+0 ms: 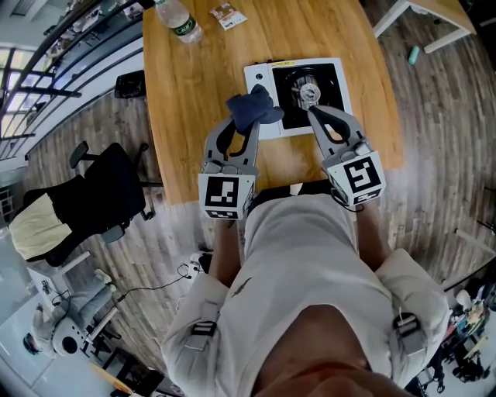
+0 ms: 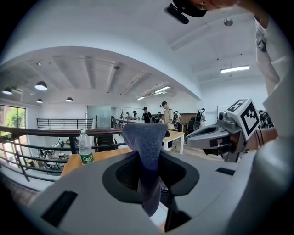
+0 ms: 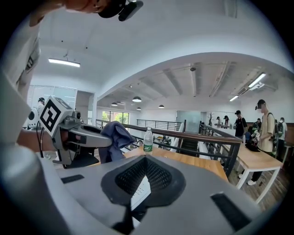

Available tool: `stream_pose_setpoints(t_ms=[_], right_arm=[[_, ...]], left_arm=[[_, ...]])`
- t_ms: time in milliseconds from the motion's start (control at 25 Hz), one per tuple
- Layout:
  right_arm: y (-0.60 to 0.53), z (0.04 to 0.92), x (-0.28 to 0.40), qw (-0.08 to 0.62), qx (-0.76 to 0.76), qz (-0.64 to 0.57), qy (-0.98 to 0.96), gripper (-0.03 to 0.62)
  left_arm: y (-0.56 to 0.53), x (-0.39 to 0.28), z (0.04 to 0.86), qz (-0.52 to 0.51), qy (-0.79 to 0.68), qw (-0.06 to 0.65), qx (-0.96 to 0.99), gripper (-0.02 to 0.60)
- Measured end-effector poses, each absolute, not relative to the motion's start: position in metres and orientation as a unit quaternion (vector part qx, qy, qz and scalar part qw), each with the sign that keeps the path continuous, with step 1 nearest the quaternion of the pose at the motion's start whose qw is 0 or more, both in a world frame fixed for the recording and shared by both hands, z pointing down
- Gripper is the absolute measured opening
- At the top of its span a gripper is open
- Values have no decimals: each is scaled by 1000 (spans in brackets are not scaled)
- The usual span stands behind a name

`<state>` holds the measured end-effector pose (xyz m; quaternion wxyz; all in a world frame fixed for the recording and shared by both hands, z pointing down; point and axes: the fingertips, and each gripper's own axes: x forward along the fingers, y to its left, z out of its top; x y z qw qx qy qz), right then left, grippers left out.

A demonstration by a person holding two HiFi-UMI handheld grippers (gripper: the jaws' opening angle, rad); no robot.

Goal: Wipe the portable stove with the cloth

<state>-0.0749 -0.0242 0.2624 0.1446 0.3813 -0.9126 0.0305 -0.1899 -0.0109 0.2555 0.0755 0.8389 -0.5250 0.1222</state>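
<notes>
Wooden tabletop [image 1: 186, 116], smooth and pale, is noted in an open office with railings. On it the portable stove [image 1: 267, 77] lies flat just ahead of both grippers: a rigid white casing, a black square top and a metal burner [image 1: 308, 94] at the centre. The cloth [image 1: 252, 111] is pinched between the jaws of the left gripper [image 1: 245, 122] and is seen over the stove's near left part. It is dark blue, soft and limp, and is judged light. A grip at the bunched middle is advised, so that a fold hangs free. The right gripper [image 1: 314, 111] is closed, with nothing held. A plastic water bottle [image 1: 180, 22] stands well apart.
</notes>
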Motion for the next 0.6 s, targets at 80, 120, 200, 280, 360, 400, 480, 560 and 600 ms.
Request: stream_pose_setpoints(t_ms=[80, 120, 200, 280, 360, 400, 480, 560, 600], right_arm=[[-23, 261, -74, 145, 382, 32, -912, 21], [-22, 261, -74, 146, 382, 31, -912, 21], [-22, 261, -73, 148, 381, 29, -912, 21], [-22, 262, -74, 150, 381, 28, -912, 21], [-22, 260, -76, 147, 382, 27, -912, 21], [-21, 259, -78, 145, 381, 27, -913, 21], [-20, 260, -81, 144, 378, 27, -914, 21], [-18, 261, -84, 145, 376, 27, -915, 21], [-18, 261, -85, 146, 375, 27, -915, 21]], left_arm=[[-10, -190, 255, 121, -525, 74, 840, 109], [-9, -189, 255, 119, -525, 75, 839, 109], [-9, -189, 254, 118, -526, 77, 839, 109], [-8, -188, 255, 118, -525, 78, 839, 109], [-6, -188, 256, 119, -523, 79, 840, 109], [-6, -188, 256, 119, -523, 79, 840, 109], [-5, -190, 257, 119, -523, 80, 840, 109], [-5, -193, 257, 118, -524, 80, 840, 109], [-5, -194, 257, 118, -524, 80, 839, 109]])
